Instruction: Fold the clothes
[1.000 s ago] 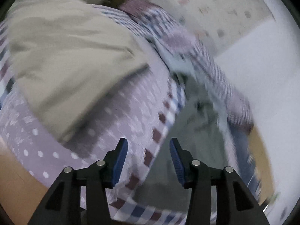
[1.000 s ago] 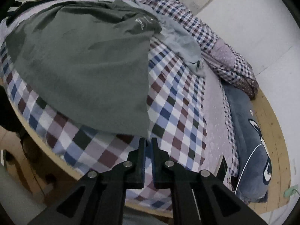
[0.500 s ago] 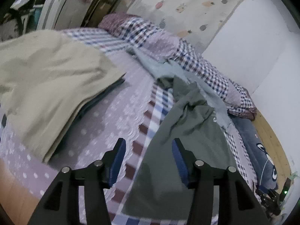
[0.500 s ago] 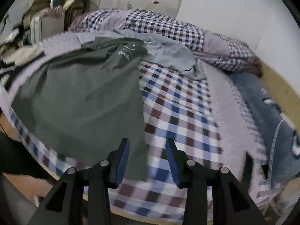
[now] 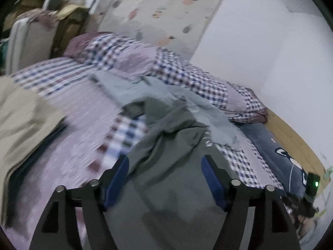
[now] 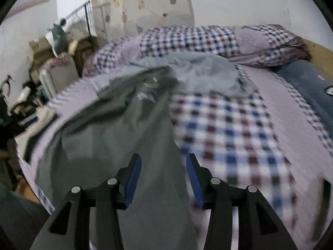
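Checked and dotted bedding (image 6: 229,129) covered a bed that filled both wrist views, with a fruit-print curtain (image 5: 166,10) and pale wall at 12 o'clock and a rolled checked quilt (image 6: 197,39) along the far edge. Dark green garment (image 6: 116,129), the likely object of folding, lay spread but rumpled on the bedding, its printed chest toward 12 o'clock and its near hem running under both tools at 6 o'clock. Lighter grey garment (image 6: 204,70) lay crumpled beyond it, touching its far end. Tan garment (image 5: 22,112) rested at 9 o'clock in the left view, apart from the green one. Left gripper (image 5: 165,179) hung over the green cloth with jaws spread wide and nothing between them; right gripper (image 6: 164,179) likewise stood released, straddling the garment's right edge. Motion blur softened both views. Judged from its drape and wrinkles, the cloth was light, limp and non-slippery, and would sag and bunch rather than hold a line when lifted. Sound holds would therefore be at hem corners or side seams, pinching the edge only, one tool to each corner, so that the fabric hung taut between them. Whether any fold already existed in the garment could not be told.
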The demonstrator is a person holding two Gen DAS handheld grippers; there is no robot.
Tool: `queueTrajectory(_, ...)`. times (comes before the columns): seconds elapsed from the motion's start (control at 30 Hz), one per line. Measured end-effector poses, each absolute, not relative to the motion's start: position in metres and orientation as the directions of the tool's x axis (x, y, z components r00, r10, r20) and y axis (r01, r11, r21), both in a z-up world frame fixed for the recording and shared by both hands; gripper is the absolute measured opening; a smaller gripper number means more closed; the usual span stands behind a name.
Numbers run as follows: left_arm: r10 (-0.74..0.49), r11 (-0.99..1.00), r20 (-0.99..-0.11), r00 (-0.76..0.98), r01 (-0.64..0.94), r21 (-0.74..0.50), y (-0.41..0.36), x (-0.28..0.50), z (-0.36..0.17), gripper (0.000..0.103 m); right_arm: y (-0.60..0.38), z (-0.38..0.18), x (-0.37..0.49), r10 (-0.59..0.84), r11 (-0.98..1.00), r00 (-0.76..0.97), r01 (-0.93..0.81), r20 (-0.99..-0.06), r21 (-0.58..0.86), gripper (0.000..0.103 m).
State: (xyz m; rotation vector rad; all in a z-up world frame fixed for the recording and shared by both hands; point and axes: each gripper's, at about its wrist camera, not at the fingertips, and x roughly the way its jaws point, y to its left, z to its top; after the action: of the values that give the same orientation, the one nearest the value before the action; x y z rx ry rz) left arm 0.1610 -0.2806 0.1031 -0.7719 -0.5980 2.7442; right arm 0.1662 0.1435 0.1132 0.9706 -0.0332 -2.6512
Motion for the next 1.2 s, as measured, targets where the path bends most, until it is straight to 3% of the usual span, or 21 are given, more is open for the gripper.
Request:
queueTrajectory(0.23, 0.339, -0.914, -0.445, -0.829, -0.179, -0.363, -0.225, 0.1, 0.113, 0.078, 0.104, 0.109, 0.073, -0.501, -0.866, -0.695, 0.405, -0.515, 0.294, 0.051)
queueTrajectory(0.37, 0.32, -0.94, -0.465, -0.825, -0.214, -0.266, -0.186, 0.063, 0.121, 0.083, 0.092, 0.075, 0.048, -0.516, -0.857, -0.651, 0.402, -0.557, 0.323, 0.051)
queueTrajectory(0.6, 0.282, -0.952, -0.478, -0.832, -0.305, -0.032, -0.105, -0.015, 0.135, 0.084, 0.087, 0.039, 0.028, -0.565, -0.824, -0.571, 0.417, -0.596, 0.383, 0.051)
queueTrajectory(0.73, 0.262, -0.943, -0.56, -0.786, -0.331, 0.024, -0.055, -0.07, 0.123, 0.084, 0.093, 0.027, 0.024, -0.578, -0.816, -0.557, 0.383, -0.597, 0.433, 0.051)
queueTrajectory(0.9, 0.139, -0.909, -0.624, -0.769, -0.349, 0.227, 0.001, -0.123, 0.098, 0.083, 0.1, 0.022, 0.019, -0.599, -0.8, -0.544, 0.367, -0.587, 0.475, 0.051)
queueTrajectory(1.1, 0.01, -0.88, -0.725, -0.689, -0.349, 0.321, 0.017, -0.178, 0.064, 0.052, 0.104, 0.019, 0.015, -0.615, -0.786, -0.53, 0.353, -0.584, 0.507, 0.051)
queueTrajectory(1.17, -0.025, -0.881, -0.755, -0.655, -0.343, 0.327, 0.011, -0.191, 0.05, 0.028, 0.104, 0.018, 0.014, -0.617, -0.784, -0.527, 0.35, -0.585, 0.512, 0.051)
queueTrajectory(1.2, -0.042, -0.881, -0.77, -0.637, -0.34, 0.33, 0.008, -0.197, 0.043, 0.021, 0.104, 0.017, 0.014, -0.617, -0.784, -0.525, 0.349, -0.586, 0.512, 0.051)
